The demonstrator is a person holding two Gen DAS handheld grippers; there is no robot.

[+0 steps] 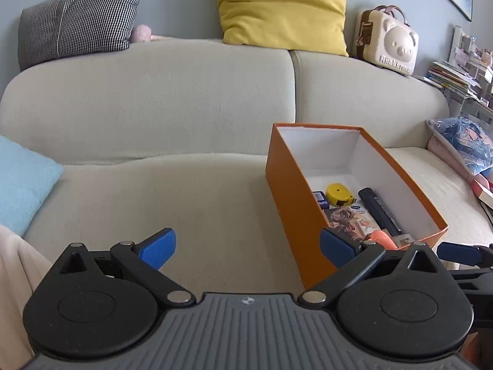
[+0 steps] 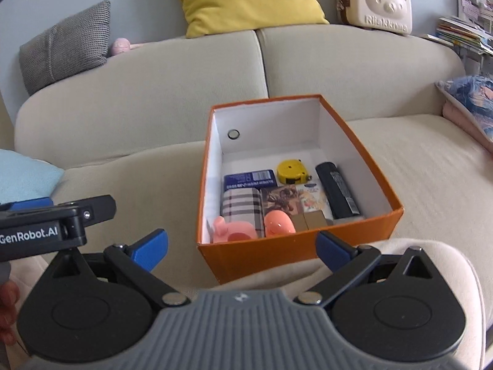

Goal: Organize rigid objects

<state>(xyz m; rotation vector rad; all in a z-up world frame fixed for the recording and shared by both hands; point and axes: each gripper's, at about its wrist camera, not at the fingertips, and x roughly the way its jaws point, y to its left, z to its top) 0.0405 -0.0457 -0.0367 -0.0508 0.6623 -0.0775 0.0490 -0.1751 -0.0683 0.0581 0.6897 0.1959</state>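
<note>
An orange box [image 2: 295,251] with white inner walls stands on the beige sofa seat. It holds a yellow tape measure [image 2: 291,171], a black cylinder [image 2: 337,189], a blue card box [image 2: 249,178], a plaid case [image 2: 242,208], picture cards [image 2: 282,200] and pink toys [image 2: 279,223]. My right gripper [image 2: 243,251] is open just in front of the box's near wall, with nothing between its fingers. My left gripper [image 1: 248,248] is open too, left of the orange box [image 1: 292,203], its right finger in front of the box's near corner. The left view shows the tape measure [image 1: 337,192].
A yellow cushion [image 1: 282,9], a checked grey cushion [image 1: 80,21] and a cream bear case [image 1: 388,41] sit along the sofa back. A light blue cushion [image 1: 21,182] lies at the left, printed pillows [image 1: 462,143] and stacked books [image 1: 453,77] at the right. A pale cloth [image 2: 431,265] lies under my right gripper.
</note>
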